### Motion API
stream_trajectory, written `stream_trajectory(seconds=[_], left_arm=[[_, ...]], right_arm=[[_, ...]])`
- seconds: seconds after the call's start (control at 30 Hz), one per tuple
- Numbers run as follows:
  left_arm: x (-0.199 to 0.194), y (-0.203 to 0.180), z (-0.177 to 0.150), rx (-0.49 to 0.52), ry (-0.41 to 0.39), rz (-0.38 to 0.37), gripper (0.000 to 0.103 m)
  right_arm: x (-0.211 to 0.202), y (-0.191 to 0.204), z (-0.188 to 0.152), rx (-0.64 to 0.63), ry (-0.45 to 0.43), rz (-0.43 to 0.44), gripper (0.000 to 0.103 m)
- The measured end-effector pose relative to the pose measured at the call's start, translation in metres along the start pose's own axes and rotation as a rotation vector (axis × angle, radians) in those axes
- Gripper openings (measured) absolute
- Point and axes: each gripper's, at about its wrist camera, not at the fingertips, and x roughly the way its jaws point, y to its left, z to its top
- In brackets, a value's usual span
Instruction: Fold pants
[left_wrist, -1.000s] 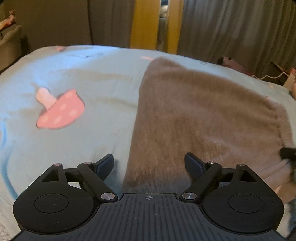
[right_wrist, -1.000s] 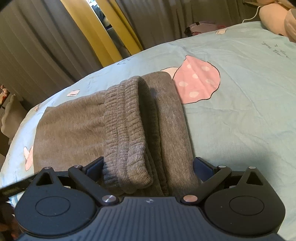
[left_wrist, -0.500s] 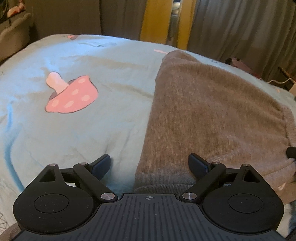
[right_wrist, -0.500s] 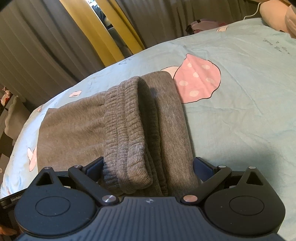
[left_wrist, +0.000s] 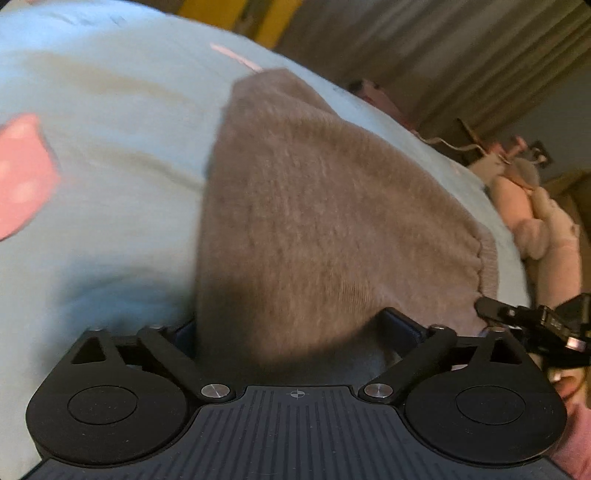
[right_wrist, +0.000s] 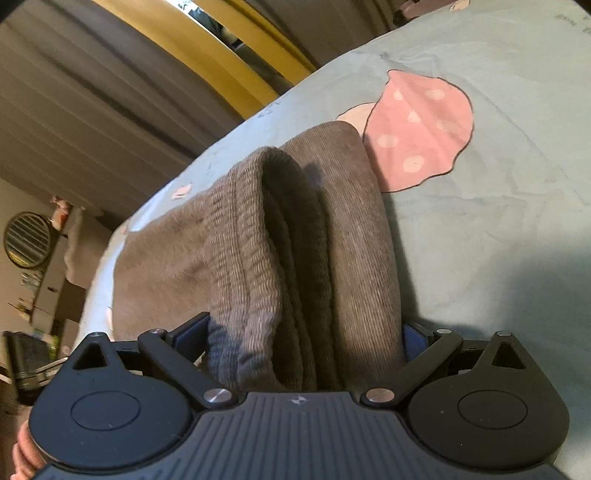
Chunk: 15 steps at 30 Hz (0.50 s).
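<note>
Folded brown-grey knit pants (left_wrist: 325, 221) lie flat on a light blue bedsheet w/ pink mushroom prints (left_wrist: 110, 155). Left gripper (left_wrist: 291, 325) is spread wide, jaws have just been opening, pants' near edge between the fingers; can't tell if pads press the cloth. Right gripper (right_wrist: 303, 339) straddles the ribbed waistband end (right_wrist: 243, 266), fingers wide apart & touching the bundle's sides; grip unclear.

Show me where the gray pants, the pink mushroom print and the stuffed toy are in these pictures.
gray pants (left_wrist: 325, 221): left wrist view, middle of the flat folded panel.
pink mushroom print (right_wrist: 421, 129): right wrist view, centre of the dotted cap on the bedsheet.
stuffed toy (left_wrist: 535, 221): left wrist view, its pale pink body beside the bed.
</note>
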Motion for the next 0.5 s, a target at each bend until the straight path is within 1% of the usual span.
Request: stream_trajectory(seconds=[0.07, 0.13, 0.2, 0.3, 0.33, 0.37, 0.4, 0.43, 0.47, 0.5], left_arm=[[0.01, 0.004, 0.006, -0.004, 0.017, -0.039, 0.103], [0.016, 0.007, 0.012, -0.015, 0.025, -0.062, 0.103], [0.022, 0.008, 0.017, -0.031, 0.036, -0.061, 0.103], [0.029, 0.003, 0.023, -0.036, 0.029, -0.046, 0.103], [0.03, 0.001, 0.023, -0.028, 0.024, -0.038, 0.103], [0.032, -0.004, 0.023, -0.01, 0.017, -0.029, 0.103], [0.031, -0.008, 0.021, 0.012, 0.009, -0.022, 0.099], [0.029, -0.011, 0.018, 0.038, -0.001, -0.011, 0.095], [0.026, -0.013, 0.015, 0.07, -0.009, -0.005, 0.088], [0.025, -0.014, 0.013, 0.082, -0.013, -0.012, 0.087]], right_arm=[[0.004, -0.003, 0.003, 0.019, -0.004, 0.031, 0.099], [0.009, -0.004, 0.006, 0.024, -0.003, 0.06, 0.099], [0.016, -0.001, 0.009, 0.004, -0.001, 0.072, 0.099], [0.025, 0.011, 0.009, -0.088, -0.004, 0.047, 0.099], [0.027, 0.017, 0.007, -0.124, -0.007, 0.044, 0.096], [0.027, 0.021, 0.005, -0.151, -0.012, 0.033, 0.086], [0.026, 0.022, 0.003, -0.163, -0.017, 0.028, 0.082], [0.024, 0.021, 0.004, -0.144, -0.014, 0.044, 0.078], [0.022, 0.017, 0.005, -0.108, -0.007, 0.072, 0.077], [0.022, 0.012, 0.007, -0.074, 0.003, 0.1, 0.077]])
